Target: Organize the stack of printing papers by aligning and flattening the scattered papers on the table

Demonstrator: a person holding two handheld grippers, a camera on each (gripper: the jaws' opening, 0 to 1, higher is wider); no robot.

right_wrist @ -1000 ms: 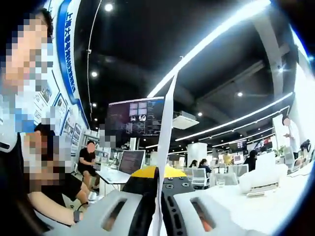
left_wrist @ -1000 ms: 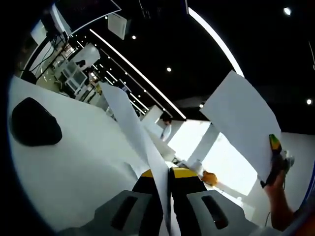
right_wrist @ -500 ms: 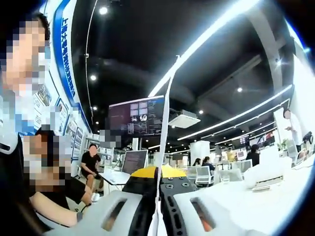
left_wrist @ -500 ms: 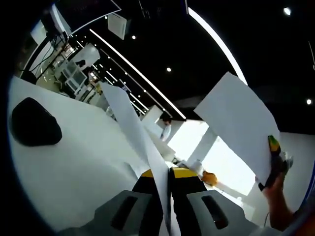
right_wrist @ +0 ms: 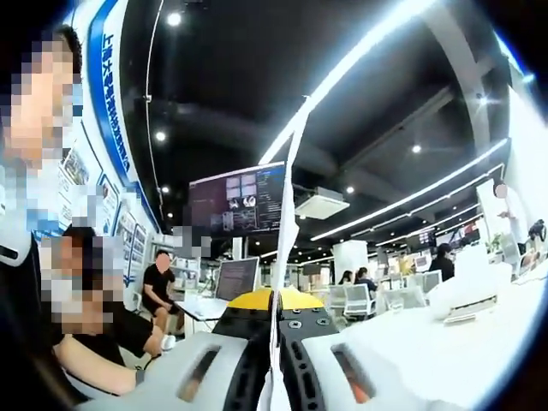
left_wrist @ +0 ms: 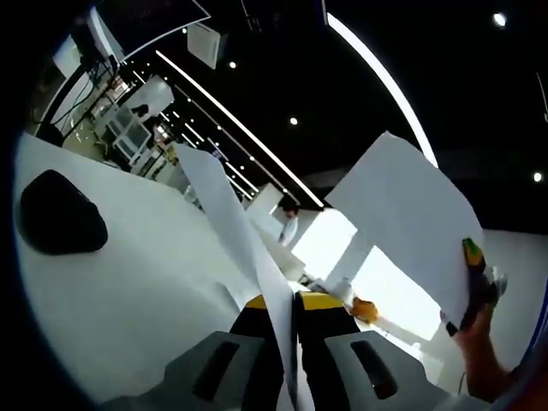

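My left gripper (left_wrist: 291, 310) is shut on a white sheet of paper (left_wrist: 231, 223), which rises edge-on from between its jaws and curls up to the left. At the right of the left gripper view, my right gripper (left_wrist: 473, 282) holds a second white sheet (left_wrist: 402, 218) up by its lower corner, a hand below it. In the right gripper view that gripper (right_wrist: 276, 318) is shut on the same sheet (right_wrist: 287, 223), seen edge-on as a thin upright strip. Both views tilt up toward the ceiling.
A white table (left_wrist: 128, 274) spreads at the left with a black rounded object (left_wrist: 60, 214) on it. People sit at desks with monitors (right_wrist: 235, 201) on the left; another white table (right_wrist: 445, 342) with a white box lies on the right. Ceiling strip lights run overhead.
In the left gripper view the sheet held by the right gripper has swung a little left and tilted. The right gripper view has shifted slightly. The left sheet stays still.
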